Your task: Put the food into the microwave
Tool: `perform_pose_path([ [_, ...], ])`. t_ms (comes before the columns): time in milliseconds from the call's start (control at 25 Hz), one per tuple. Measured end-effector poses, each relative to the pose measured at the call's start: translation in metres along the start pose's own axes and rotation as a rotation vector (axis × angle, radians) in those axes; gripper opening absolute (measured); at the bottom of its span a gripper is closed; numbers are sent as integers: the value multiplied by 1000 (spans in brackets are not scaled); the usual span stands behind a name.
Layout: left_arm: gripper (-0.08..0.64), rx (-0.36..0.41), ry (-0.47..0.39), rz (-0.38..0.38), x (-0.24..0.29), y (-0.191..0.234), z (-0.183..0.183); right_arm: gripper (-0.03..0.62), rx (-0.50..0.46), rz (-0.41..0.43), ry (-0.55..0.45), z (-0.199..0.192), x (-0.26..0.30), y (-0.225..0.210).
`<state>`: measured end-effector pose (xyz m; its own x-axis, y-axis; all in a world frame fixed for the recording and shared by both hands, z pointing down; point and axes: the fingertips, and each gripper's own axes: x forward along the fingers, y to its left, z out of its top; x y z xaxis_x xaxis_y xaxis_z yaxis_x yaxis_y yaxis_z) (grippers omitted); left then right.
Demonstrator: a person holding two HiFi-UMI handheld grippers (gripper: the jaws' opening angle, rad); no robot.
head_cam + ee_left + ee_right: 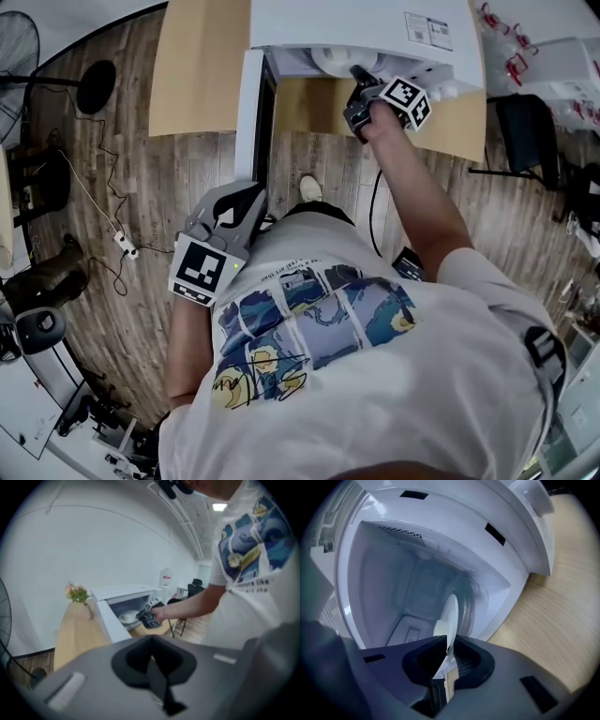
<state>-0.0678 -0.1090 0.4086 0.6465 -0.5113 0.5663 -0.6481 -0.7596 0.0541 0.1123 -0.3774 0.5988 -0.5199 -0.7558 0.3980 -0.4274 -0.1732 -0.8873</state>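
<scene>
The white microwave (pixel 375 28) stands on a wooden table (pixel 192 75) with its door (pixel 251 112) swung open to the left. My right gripper (pixel 359 75) reaches into the cavity. Between its jaws is the rim of a white plate (pixel 451 613), seen edge-on, with a pale lump of food (pixel 439 630) on it. The jaws sit close against the rim. From the left gripper view, the plate (pixel 127 617) rests low inside the oven. My left gripper (pixel 246 202) hangs below the door edge near my waist, shut and holding nothing.
A vase of flowers (pixel 77 595) stands on the table left of the microwave. On the wood floor lie a power strip (pixel 125 246) and cables. A fan (pixel 19 47) stands at the far left and a dark chair (pixel 525 131) at the right.
</scene>
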Motion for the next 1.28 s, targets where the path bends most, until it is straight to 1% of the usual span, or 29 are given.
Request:
perform_pose_path([
  [160, 8, -3, 0, 2, 0, 0, 1, 69, -148, -51, 14, 3, 1, 0],
  [280, 8, -8, -3, 4, 0, 1, 0, 80, -254, -82, 31, 4, 2, 0],
  [400, 8, -10, -2, 5, 0, 3, -1, 100, -327, -112, 48, 4, 3, 2],
  [560, 8, -9, 0, 3, -1, 4, 0, 144, -430, -167, 95, 0, 4, 6],
  [840, 8, -8, -2, 0, 0, 5, 0, 182, -586, -240, 151, -7, 4, 6],
  [920, 8, -7, -2, 0, 0, 4, -1, 190, -608, -253, 163, -9, 3, 6],
  [1080, 8, 2, 0, -4, 0, 5, -1, 204, -620, -280, 180, -10, 3, 1],
  [1280, 8, 13, 3, -8, -2, 5, -2, 210, -591, -284, 172, -11, 0, -3],
])
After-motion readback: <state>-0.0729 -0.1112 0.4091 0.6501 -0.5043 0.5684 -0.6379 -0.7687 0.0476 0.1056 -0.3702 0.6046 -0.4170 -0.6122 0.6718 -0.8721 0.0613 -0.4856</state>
